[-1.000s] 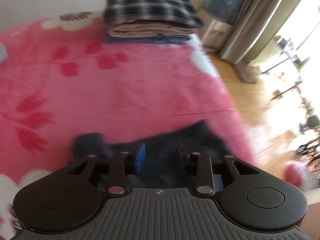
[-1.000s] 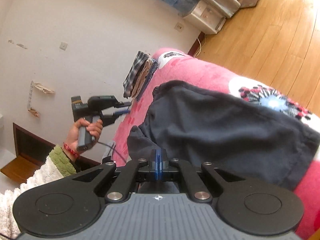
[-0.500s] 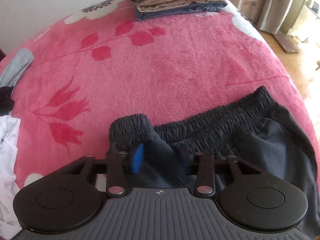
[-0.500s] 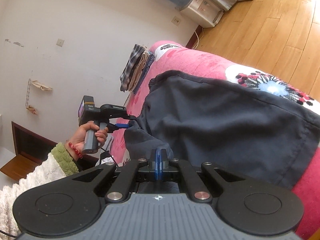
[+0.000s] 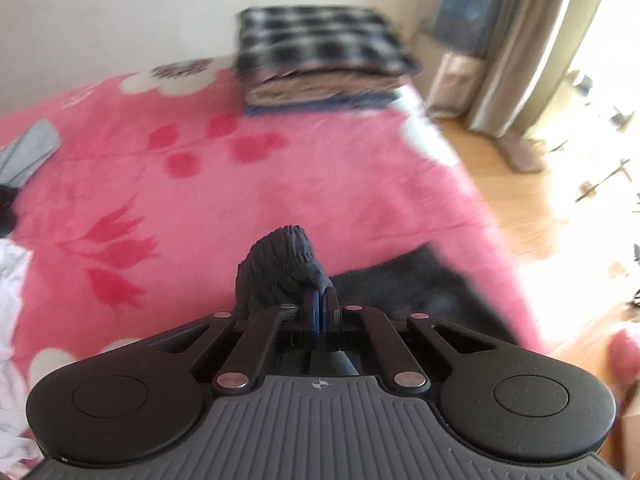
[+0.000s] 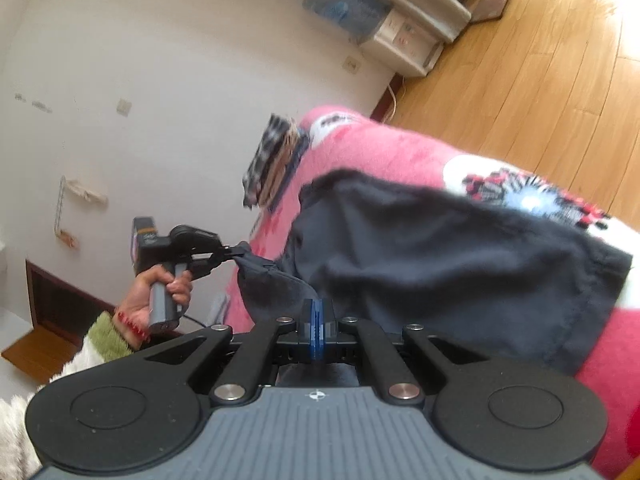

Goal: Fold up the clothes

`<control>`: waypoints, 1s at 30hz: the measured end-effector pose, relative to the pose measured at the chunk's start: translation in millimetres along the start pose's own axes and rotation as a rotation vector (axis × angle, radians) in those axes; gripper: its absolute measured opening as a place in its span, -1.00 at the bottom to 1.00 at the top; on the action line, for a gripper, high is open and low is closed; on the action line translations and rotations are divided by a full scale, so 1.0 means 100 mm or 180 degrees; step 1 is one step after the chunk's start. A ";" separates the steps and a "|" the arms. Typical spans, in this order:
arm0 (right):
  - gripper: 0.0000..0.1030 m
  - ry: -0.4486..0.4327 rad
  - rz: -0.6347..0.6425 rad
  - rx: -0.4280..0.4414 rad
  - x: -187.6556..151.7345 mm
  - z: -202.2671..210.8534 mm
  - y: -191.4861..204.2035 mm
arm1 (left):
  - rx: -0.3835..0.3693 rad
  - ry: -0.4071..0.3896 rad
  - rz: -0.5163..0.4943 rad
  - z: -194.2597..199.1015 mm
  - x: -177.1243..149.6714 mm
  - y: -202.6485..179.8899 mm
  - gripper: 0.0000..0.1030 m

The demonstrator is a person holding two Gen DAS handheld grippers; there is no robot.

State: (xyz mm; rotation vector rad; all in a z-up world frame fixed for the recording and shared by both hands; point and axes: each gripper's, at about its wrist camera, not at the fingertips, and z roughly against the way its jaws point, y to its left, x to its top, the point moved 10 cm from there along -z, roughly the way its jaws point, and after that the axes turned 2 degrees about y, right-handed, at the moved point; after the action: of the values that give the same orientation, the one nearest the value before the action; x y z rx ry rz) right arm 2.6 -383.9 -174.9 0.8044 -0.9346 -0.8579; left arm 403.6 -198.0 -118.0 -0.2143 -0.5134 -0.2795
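Dark shorts (image 6: 440,248) lie spread on the pink flowered blanket (image 5: 280,184) of a bed. My left gripper (image 5: 320,300) is closing tight on a bunched corner of their elastic waistband (image 5: 280,268), with the pads pressed on the cloth. From the right wrist view, a hand (image 6: 160,292) holds that left gripper (image 6: 230,252) above the bed edge, lifting the corner. My right gripper (image 6: 317,312) is shut, with another edge of the shorts pinched at its tips. The cloth hangs in a taut fold between the two grippers.
A stack of folded clothes (image 5: 320,60) topped by a plaid piece sits at the bed's far end by the wall. A grey garment (image 5: 28,152) and white cloth (image 5: 12,280) lie at the left edge. Wood floor (image 6: 520,60), a curtain and a small cabinet (image 5: 456,76) lie beyond.
My left gripper's jaws came down over the waistband, closed on it and rose with the corner. The right gripper stayed shut and nearly still.
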 end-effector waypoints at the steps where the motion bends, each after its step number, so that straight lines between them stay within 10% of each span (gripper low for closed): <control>1: -0.99 -0.0049 -0.0016 0.0001 0.03 0.04 -0.01 | -0.0071 -0.0006 0.0011 0.00 0.02 -0.11 -1.00; 22: -0.99 -0.0602 -0.0330 -0.0265 0.46 0.52 -0.52 | -0.0722 0.0056 -0.0115 -0.84 -0.13 -1.22 -0.95; 30: -1.00 -0.0684 -0.0564 -0.0406 0.48 0.53 -0.79 | -0.1120 -0.0150 0.0173 -0.48 -0.18 -0.96 -0.03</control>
State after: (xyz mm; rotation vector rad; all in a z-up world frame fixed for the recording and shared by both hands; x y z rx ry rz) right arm -49.3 -470.5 -207.2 0.7008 -0.9953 -1.1645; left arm 380.0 -297.2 -155.3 -0.5769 -0.5019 -0.3115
